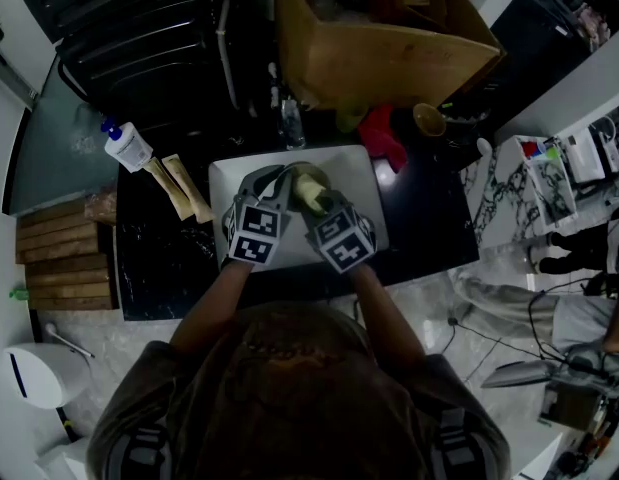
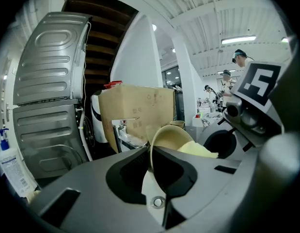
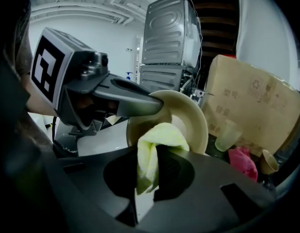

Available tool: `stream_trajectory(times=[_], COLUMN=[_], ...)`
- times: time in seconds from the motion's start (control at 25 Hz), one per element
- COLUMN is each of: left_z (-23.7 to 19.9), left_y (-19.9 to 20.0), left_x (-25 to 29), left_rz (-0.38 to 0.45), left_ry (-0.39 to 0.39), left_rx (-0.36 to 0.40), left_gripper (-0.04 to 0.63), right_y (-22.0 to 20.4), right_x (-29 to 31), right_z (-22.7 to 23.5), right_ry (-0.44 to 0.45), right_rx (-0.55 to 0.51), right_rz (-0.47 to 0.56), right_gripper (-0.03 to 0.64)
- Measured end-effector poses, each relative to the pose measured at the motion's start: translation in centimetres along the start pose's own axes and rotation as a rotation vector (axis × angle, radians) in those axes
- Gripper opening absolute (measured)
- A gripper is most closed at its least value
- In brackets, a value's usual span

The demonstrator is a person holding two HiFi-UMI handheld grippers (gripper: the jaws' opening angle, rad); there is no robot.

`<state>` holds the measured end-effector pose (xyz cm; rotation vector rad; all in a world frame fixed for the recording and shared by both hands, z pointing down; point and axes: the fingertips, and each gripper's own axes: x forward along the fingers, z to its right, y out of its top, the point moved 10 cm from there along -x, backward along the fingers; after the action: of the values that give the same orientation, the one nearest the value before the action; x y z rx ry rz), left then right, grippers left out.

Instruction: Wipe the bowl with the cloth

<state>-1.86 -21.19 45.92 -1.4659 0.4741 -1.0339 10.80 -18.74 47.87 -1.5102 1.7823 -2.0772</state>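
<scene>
Bowl (image 1: 307, 188) is over the white basin (image 1: 364, 173), tipped on edge between left tool (image 1: 281, 183) and right tool (image 1: 317, 203). Head view: both marker cubes sit side by side just below it, with the person's arms coming in from the bottom. Basin is set in a dark surface (image 1: 429, 218). Cardboard box (image 1: 389, 38) is behind it, red rag (image 1: 387, 138) is near the box, pump bottle (image 1: 127, 148) is off to the left. Left gripper view: jaws are pinched narrow on the bowl rim, which runs between them. Bowl opening faces right, with yellow cloth (image 2: 198, 150) showing in it. Right tool's marker cube fills the upper right. Faucet (image 2: 121, 121) and the box stand behind. Right gripper view: jaws are clamped on the cloth. A folded wad of it sticks out past the fingertips and presses against the bowl's inner wall. Left tool reaches in from the left, its finger over the top rim. Pale cup (image 3: 227, 135) and the red rag lie right of the bowl, in front of the box. Grey metal appliance (image 3: 171, 38) is behind.
</scene>
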Motion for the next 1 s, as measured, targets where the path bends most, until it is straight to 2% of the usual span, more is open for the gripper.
stream_trajectory(times=[0.16,0.28,0.48,0.84,1.0], left_z=[0.0,0.1,0.0,0.9,1.2], left_y=[-0.1,-0.2,-0.3,-1.0,-1.1], left_x=[0.1,0.1,-0.1,0.5,0.5], left_rz=[-0.004,-0.013,-0.027,-0.052,-0.049], left_ry=[0.001,-0.008,-0.025,-0.06,-0.063], left_rx=[-0.008,-0.008,-0.028,-0.016,-0.02], left_gripper=[0.037,0.035,0.032,0.025,0.025], right_y=[0.0,0.5,0.8,2.1,2.6], right_x=[0.5,0.4,-0.1,-1.5,-1.7], right_z=[-0.6,-1.1,-1.2,0.3,1.1], right_ry=[0.068,0.105,0.104,-0.033,-0.104], right_rx=[0.003,-0.013,-0.036,-0.103,-0.093], right_rz=[-0.01,0.02,0.066,0.176,0.161], right_gripper=[0.018,0.018,0.018,0.018,0.018])
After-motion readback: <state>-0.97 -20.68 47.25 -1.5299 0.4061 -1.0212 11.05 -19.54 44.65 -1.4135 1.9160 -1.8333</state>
